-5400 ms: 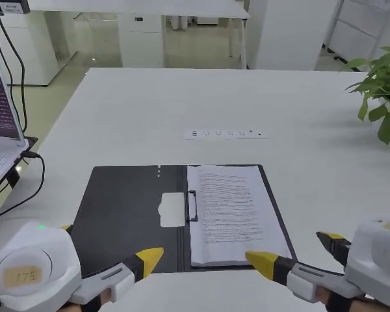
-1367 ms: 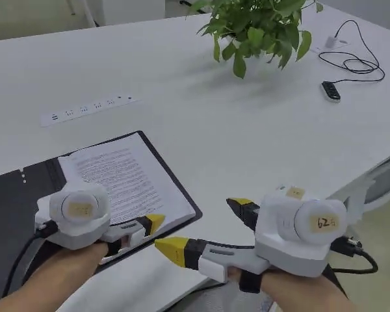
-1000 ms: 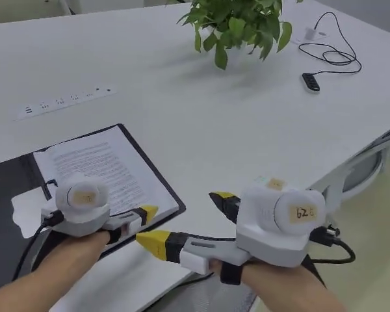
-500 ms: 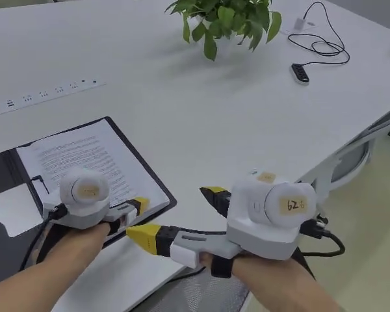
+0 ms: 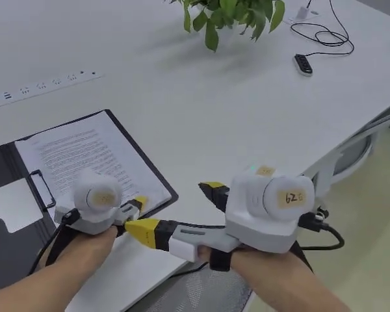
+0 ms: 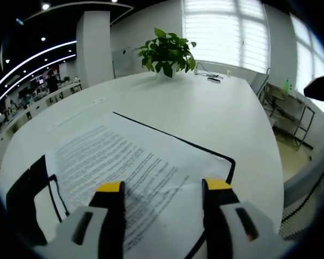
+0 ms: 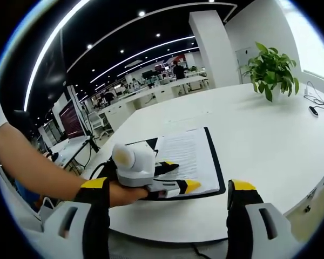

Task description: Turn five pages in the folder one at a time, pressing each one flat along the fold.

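The black folder (image 5: 157, 183) lies open on the white table, with a clipped stack of printed pages (image 5: 84, 156) on its right half. My left gripper (image 5: 135, 207) hovers open just above the stack's near right corner. In the left gripper view its yellow-tipped jaws (image 6: 164, 186) stand apart over the pages (image 6: 124, 156), nothing between them, and the folder's black edge (image 6: 228, 160) shows just beyond. My right gripper (image 5: 177, 209) is wide open beside the folder, off the table's near edge. The right gripper view (image 7: 168, 184) looks at the left gripper (image 7: 178, 178) and the pages (image 7: 186, 151).
A potted plant (image 5: 227, 16) stands at the back. A power strip (image 5: 45, 84) lies behind the folder. A small remote with a cable (image 5: 302, 63) is at the far right. A chair (image 5: 357, 156) stands past the table's right edge. A laptop (image 7: 70, 121) sits far left.
The head camera has swung right since the oldest frame. Both grippers have come to the folder's near right corner, and the right gripper has edged slightly closer to the left one.
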